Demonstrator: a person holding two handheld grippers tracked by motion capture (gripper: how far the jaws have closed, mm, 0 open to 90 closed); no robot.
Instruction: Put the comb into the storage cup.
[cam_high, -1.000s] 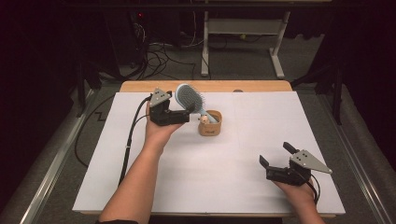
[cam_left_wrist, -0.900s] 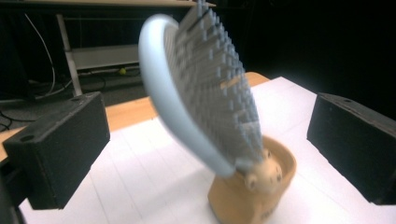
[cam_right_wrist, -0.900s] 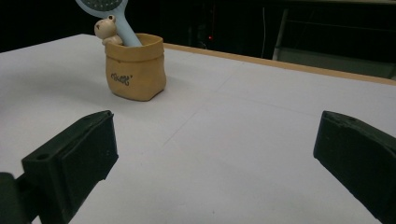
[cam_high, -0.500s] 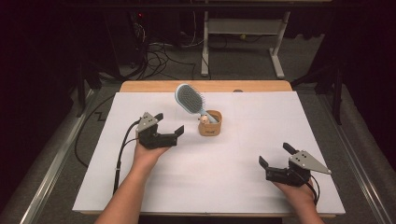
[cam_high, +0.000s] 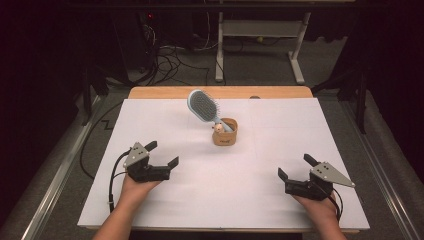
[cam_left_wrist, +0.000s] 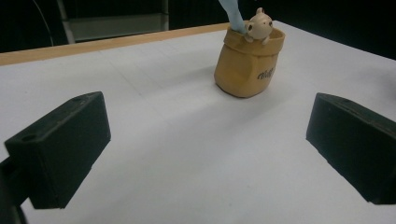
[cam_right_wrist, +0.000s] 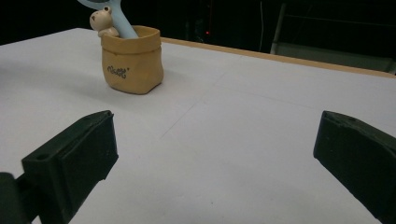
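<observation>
Blue plastic hairbrush (cam_high: 204, 107) leans handle-down in tan pot (cam_high: 225, 132), ahead of left gripper (cam_high: 161, 155) | both grippers gape empty, right gripper (cam_high: 295, 167) too | light, stiff, tippy: grab handle just above rim

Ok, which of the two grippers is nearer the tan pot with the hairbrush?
The left gripper, by a little: it sits nearer the tan pot holding the hairbrush. The right gripper rests farther off.

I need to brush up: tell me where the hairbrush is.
In the high view the hairbrush stands handle-down in the tan holder near the table's far middle, its head leaning left.
</observation>
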